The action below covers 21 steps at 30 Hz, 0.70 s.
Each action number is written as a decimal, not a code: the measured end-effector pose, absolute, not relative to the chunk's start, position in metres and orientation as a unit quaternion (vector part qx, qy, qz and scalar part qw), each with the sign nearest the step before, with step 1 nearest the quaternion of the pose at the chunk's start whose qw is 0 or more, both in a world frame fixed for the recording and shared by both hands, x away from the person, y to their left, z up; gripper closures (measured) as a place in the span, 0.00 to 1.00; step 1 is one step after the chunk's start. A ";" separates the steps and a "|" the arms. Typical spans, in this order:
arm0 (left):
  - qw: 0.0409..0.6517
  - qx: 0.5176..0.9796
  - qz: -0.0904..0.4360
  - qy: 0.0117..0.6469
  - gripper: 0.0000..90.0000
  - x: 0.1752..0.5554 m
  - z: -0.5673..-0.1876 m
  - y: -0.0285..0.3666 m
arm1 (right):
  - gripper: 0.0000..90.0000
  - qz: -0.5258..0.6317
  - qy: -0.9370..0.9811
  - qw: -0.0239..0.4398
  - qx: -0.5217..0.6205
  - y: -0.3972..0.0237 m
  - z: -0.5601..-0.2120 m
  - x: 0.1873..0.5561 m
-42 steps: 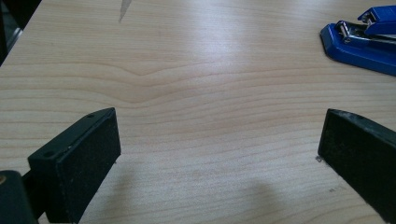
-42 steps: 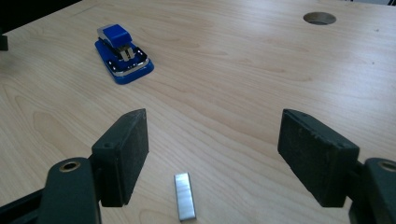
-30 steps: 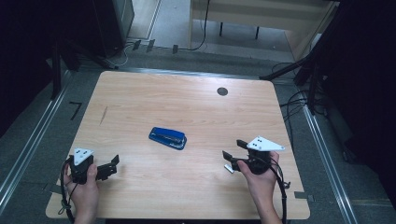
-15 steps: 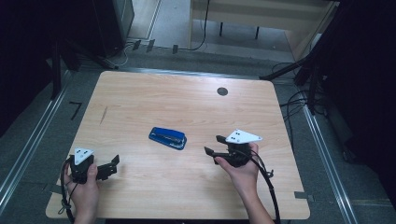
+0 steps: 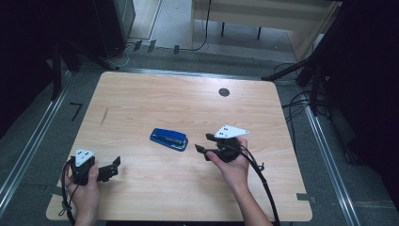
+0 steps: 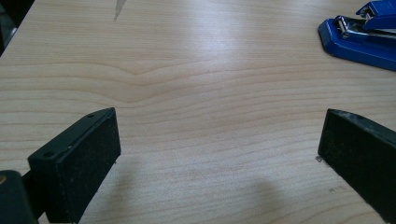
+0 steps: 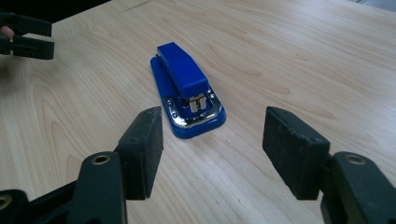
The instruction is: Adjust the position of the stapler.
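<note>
High view, starting at the left: the left gripper [image 5: 113,167] is held low at the table's [image 5: 141,103] near-left corner, the hand [image 5: 84,188] wrapped round its body and the grey three-cornered plate on top. It points toward the right along the near edge. In the left gripper view its jaws stand wide apart over bare wood, with nothing between them.

Toward the middle lies the blue stapler [image 5: 169,139], flat on its base, a little nearer the person than the table's centre. Its long axis runs roughly left to right, slightly slanted. In the right gripper view the chromed stapling end [image 7: 196,109] faces the right gripper. No lettering on it can be read.

Right of the stapler, the right gripper [image 5: 202,143] is held level, forearm coming up from the near edge, and it points left at the stapler. Its jaws have just been closing yet remain apart, just short of the stapler, gripping nothing.
</note>
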<state>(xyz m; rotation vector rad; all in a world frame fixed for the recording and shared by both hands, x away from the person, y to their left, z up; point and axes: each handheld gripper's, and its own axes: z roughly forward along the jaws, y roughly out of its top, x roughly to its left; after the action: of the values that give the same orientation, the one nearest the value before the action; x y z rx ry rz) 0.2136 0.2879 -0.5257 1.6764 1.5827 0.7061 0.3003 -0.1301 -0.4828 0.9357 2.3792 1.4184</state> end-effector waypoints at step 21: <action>0.358 0.650 0.272 0.612 0.00 0.214 -0.526 0.288 | 0.44 0.448 0.842 0.090 0.287 -0.086 -0.494 0.327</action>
<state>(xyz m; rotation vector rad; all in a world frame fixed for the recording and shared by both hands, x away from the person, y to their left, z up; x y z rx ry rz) 0.2136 0.2880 -0.5257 1.6779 1.5799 0.7019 0.3267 -0.0862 -0.4942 0.8533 2.5037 1.3309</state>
